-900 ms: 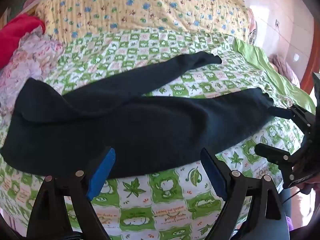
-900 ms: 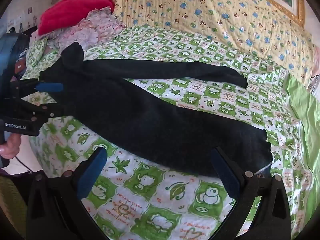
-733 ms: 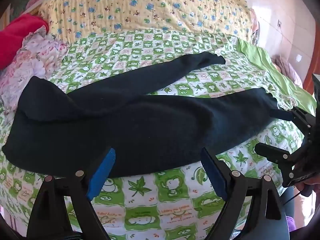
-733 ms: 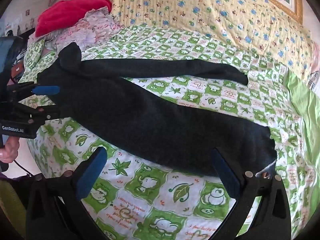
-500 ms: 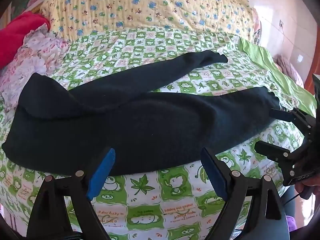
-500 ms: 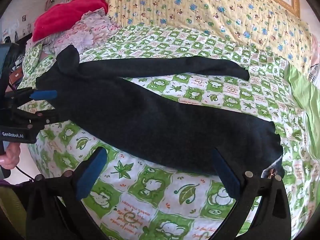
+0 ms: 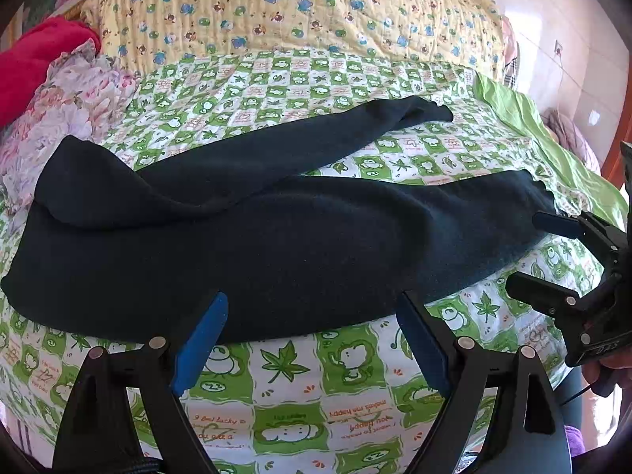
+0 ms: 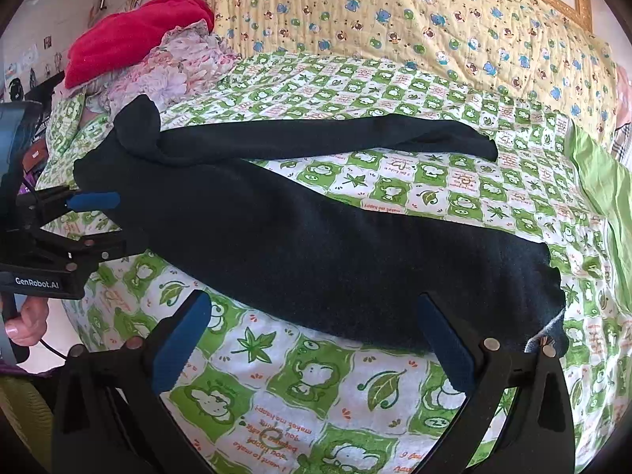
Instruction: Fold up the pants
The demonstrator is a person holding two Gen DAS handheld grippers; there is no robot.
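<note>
Dark navy pants (image 7: 276,245) lie spread across the green-and-white checked bed sheet (image 7: 300,363), waist at the left and both legs running right, the far leg angled away. My left gripper (image 7: 312,312) hovers open over the near edge of the pants, nothing between its blue pads. In the right wrist view the left gripper (image 8: 110,223) sits by the waist end of the pants (image 8: 316,245). My right gripper (image 8: 312,308) is open above the near leg's edge. In the left wrist view the right gripper (image 7: 525,251) stands by the near leg's cuff.
A yellow printed quilt (image 7: 276,8) is bunched along the far side of the bed. A red cloth (image 8: 130,39) and a floral cloth (image 8: 177,67) are piled at the far left. A light green sheet (image 8: 608,189) covers the right side. A hand (image 8: 23,320) holds the left gripper.
Both views have shifted only slightly. The pants lie as before and both grippers stay open.
</note>
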